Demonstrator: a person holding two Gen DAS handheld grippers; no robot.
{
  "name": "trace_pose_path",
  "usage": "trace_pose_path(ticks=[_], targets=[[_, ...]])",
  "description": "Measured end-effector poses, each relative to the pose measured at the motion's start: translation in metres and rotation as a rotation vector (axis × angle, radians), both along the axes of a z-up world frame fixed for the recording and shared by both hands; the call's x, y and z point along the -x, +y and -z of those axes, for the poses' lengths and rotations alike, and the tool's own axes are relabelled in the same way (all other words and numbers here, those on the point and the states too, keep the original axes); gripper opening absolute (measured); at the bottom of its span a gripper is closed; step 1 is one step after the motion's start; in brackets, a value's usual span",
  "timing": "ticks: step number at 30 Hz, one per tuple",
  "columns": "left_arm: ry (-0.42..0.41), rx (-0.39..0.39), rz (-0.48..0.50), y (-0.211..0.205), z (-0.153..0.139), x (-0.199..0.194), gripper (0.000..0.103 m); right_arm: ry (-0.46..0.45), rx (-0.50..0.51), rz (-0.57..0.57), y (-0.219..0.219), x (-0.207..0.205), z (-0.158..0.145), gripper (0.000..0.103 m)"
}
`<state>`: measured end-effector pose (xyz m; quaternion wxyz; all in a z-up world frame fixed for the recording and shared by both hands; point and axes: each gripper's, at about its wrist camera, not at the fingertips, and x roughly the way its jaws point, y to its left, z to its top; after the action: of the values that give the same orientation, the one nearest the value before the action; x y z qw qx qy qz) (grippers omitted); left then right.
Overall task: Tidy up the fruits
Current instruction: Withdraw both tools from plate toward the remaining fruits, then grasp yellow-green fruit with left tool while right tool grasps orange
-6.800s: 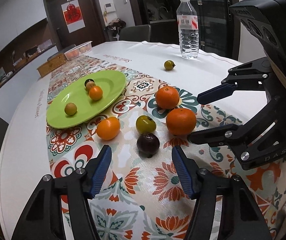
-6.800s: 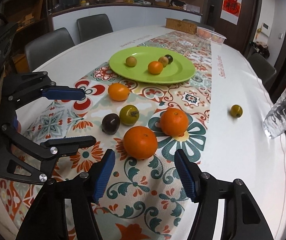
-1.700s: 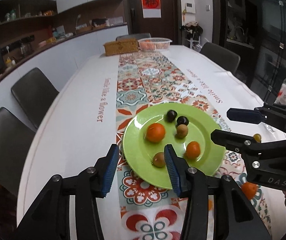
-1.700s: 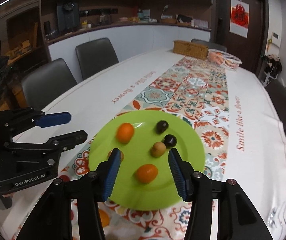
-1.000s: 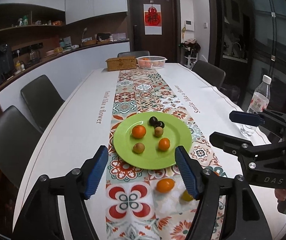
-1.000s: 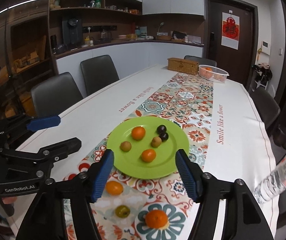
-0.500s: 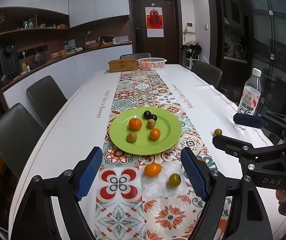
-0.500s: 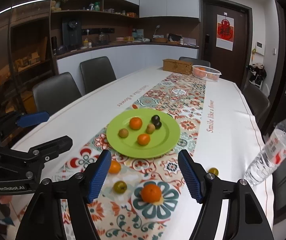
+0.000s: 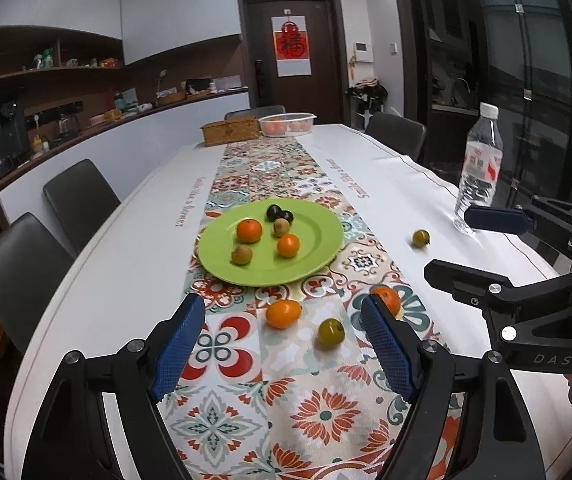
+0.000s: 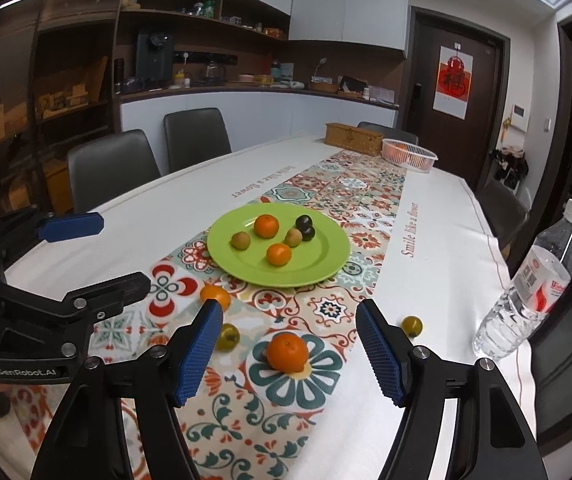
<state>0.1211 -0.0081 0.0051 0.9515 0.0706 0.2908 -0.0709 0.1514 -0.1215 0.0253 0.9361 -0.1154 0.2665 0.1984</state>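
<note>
You have pulled both tongs back from the green plate (image 9: 327,236), where six fruits now sit; your left gripper (image 9: 282,350) and right gripper (image 10: 287,350) are wide apart and empty; four fruits near the plate wait, like the orange (image 10: 287,353).

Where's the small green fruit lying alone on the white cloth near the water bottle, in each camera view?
Left wrist view: the small green fruit lies right of centre, on white cloth left of the water bottle.
Right wrist view: the fruit lies low, right of centre, beside the right finger.
Shared landmark: the green plate.
</note>
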Motion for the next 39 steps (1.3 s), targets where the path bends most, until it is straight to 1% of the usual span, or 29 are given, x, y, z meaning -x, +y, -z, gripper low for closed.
trace_pose_path(ticks=[5, 12, 14, 19, 22, 26, 30, 33, 34, 39], targets=[[0.023, 0.002, 0.035, -0.004, 0.014, -0.005, 0.080, -0.013, 0.009, 0.007, -0.003, 0.002, 0.008, 0.070], [0.036, -0.036, 0.098, -0.011, 0.031, -0.013, 0.079, 0.029, 0.028, -0.002, -0.006, -0.009, 0.026, 0.070], [0.046, -0.046, 0.118, -0.013, 0.036, -0.016, 0.076, 0.044, 0.036, -0.011, -0.007, -0.012, 0.033, 0.070], [0.095, -0.066, 0.176, -0.014, 0.049, -0.023, 0.064, 0.085, 0.049, -0.025, -0.005, -0.021, 0.047, 0.070], [0.113, -0.082, 0.203, -0.015, 0.056, -0.026, 0.059, 0.112, 0.058, -0.030, -0.004, -0.027, 0.055, 0.070], [0.141, -0.104, 0.249, -0.019, 0.064, -0.032, 0.058, 0.142, 0.063, -0.036, -0.003, -0.033, 0.065, 0.069], [0.173, -0.112, 0.287, -0.023, 0.072, -0.040, 0.053, 0.171, 0.071, -0.049, -0.001, -0.039, 0.073, 0.069], [0.194, -0.120, 0.292, -0.025, 0.077, -0.049, 0.052, 0.198, 0.070, -0.055, 0.000, -0.046, 0.078, 0.066], [0.203, -0.123, 0.290, -0.026, 0.078, -0.051, 0.050, 0.207, 0.069, -0.055, 0.000, -0.049, 0.080, 0.065], [0.250, -0.107, 0.304, -0.028, 0.085, -0.062, 0.047, 0.244, 0.054, -0.063, -0.002, -0.059, 0.088, 0.058]])
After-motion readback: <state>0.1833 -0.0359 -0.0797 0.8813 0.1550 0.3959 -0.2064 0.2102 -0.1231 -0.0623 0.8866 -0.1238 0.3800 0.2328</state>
